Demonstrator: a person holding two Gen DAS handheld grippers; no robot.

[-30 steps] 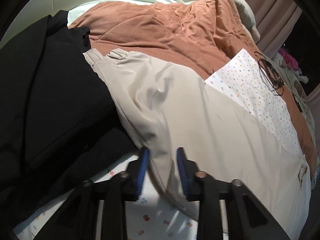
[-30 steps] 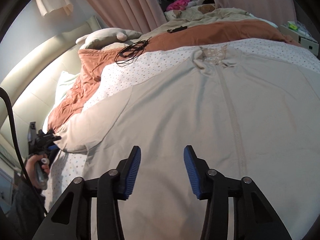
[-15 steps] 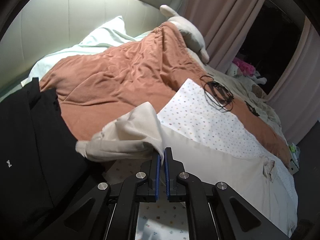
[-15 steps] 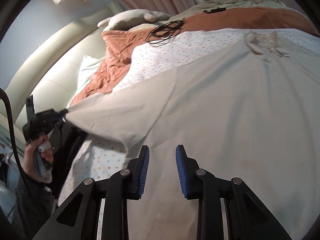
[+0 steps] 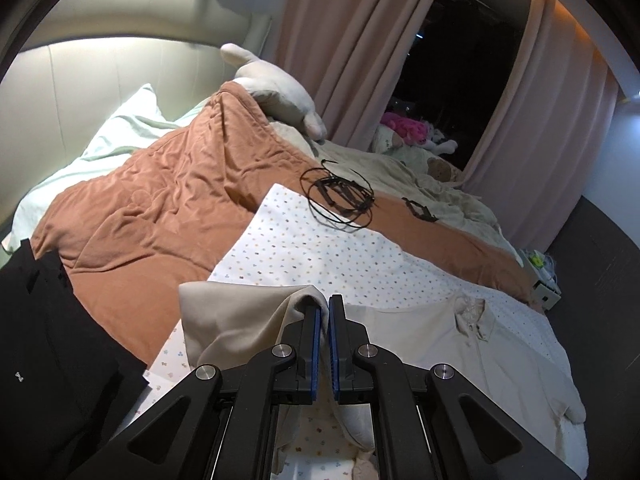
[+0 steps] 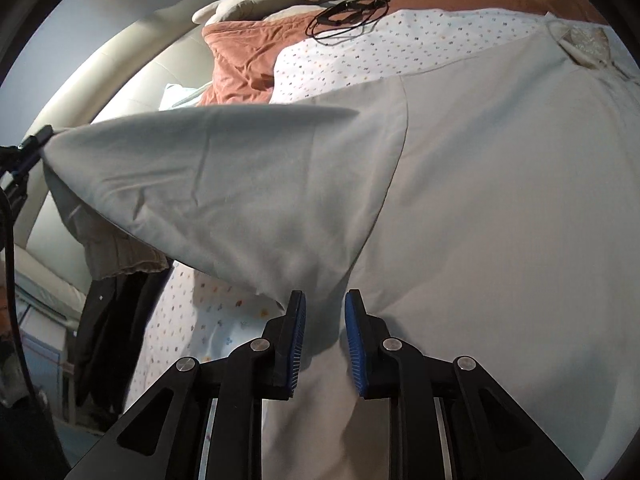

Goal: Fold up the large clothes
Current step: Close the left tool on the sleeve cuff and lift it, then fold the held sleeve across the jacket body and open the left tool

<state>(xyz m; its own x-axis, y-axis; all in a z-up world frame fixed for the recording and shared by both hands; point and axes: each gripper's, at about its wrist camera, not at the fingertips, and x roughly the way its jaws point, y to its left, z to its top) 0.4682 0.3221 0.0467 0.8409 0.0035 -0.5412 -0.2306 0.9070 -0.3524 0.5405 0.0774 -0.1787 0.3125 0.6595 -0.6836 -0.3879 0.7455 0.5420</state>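
My left hand-held gripper [image 5: 324, 312] pinches the sleeve [image 6: 208, 176] of the beige shirt [image 5: 472, 344], lifted off the bed [image 5: 312, 256]. My right hand-held gripper [image 6: 325, 312] hovers open over the shirt's body.

A bed with a curved, cream padded headboard [image 5: 92, 80] fills the room, lit brightly at the head end and covered by a rumpled rust-brown quilt [image 5: 160, 208] and a white sheet with small coloured dots [image 5: 304, 256]. Dusty-pink floor-length curtains [image 5: 352, 40] frame a dark window [image 5: 452, 64] beyond the bed's far side. A pale mint pillow [image 5: 120, 132] lies against the headboard, and dark flooring [image 5: 600, 264] shows at right.
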